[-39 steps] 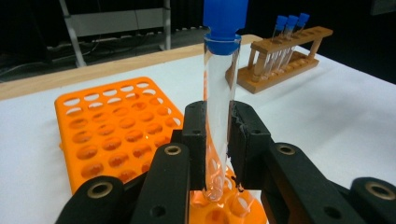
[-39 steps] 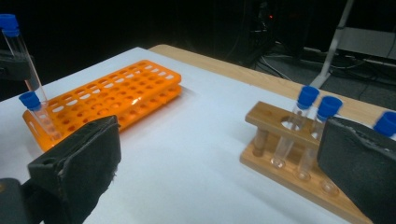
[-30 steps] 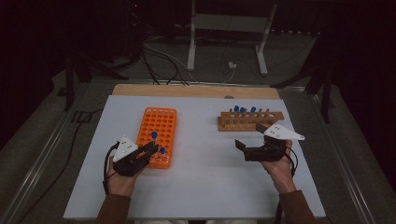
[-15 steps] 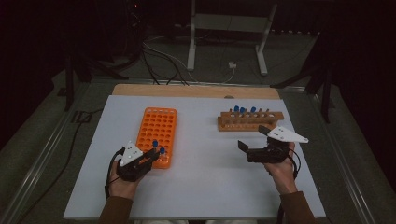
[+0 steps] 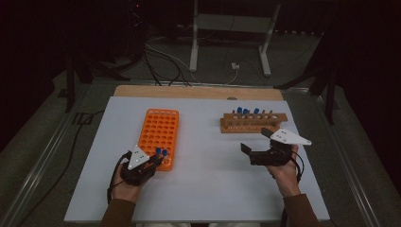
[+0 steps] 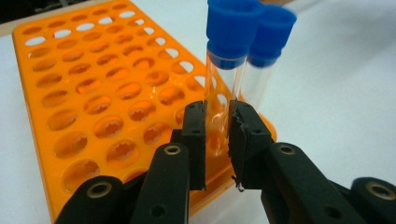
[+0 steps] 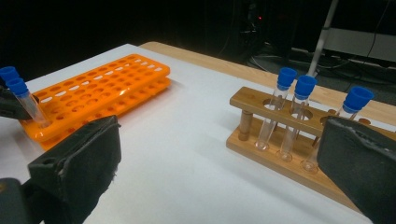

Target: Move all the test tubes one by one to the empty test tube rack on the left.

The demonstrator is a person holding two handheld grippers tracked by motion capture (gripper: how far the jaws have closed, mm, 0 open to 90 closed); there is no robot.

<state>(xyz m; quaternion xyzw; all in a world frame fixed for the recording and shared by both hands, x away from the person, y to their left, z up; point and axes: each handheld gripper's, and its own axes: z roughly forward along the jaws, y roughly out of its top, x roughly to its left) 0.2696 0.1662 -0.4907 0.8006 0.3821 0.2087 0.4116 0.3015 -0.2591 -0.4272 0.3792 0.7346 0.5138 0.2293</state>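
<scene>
Fingers (image 6: 246, 140) of the left gripper (image 5: 158, 161) pinch a clear tube with a blue cap (image 6: 223, 70) low on its glass, which leaves the cap and upper length free and lets the tube stand nearly upright over the near corner of the orange rack (image 6: 93, 93); the grip sits low, I judge, so the bottom can be steered into a hole; a second blue-capped tube (image 6: 261, 60) stands just behind it in the same corner, so the held one is going in beside its neighbour, though whether it is fully seated I cannot tell; the rack lies flat on the white tabletop (image 5: 208, 189) within easy reach of the left hand; the right gripper (image 5: 257, 144) hangs with its fingers (image 7: 79, 158) spread wide and nothing between them, facing the wooden rack (image 7: 289, 140), where three more capped tubes (image 7: 299, 107) wait upright in their holes; held open and near that rack, it looks ready for the next pick; the two racks stand well apart, one to each hand.
</scene>
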